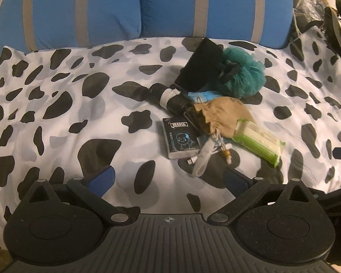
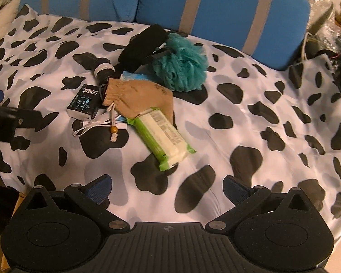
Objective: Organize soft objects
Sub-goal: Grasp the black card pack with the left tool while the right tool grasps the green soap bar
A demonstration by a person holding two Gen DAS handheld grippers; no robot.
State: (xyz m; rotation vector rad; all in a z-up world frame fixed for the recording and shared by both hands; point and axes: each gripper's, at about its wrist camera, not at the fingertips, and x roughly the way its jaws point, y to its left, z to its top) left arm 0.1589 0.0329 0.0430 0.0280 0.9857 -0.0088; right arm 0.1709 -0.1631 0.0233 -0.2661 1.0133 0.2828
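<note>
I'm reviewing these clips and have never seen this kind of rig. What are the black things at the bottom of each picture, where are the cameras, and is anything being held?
No robot: a person holds two handheld grippers, each with a fisheye camera looking along its jaws. The left gripper and right gripper are both open and empty. On the cow-print bed cover lies a pile: teal bath pouf, tan pouch, green wipes pack, small black tissue pack, white cable and a black item I cannot identify. Blue cushions sit behind.
</note>
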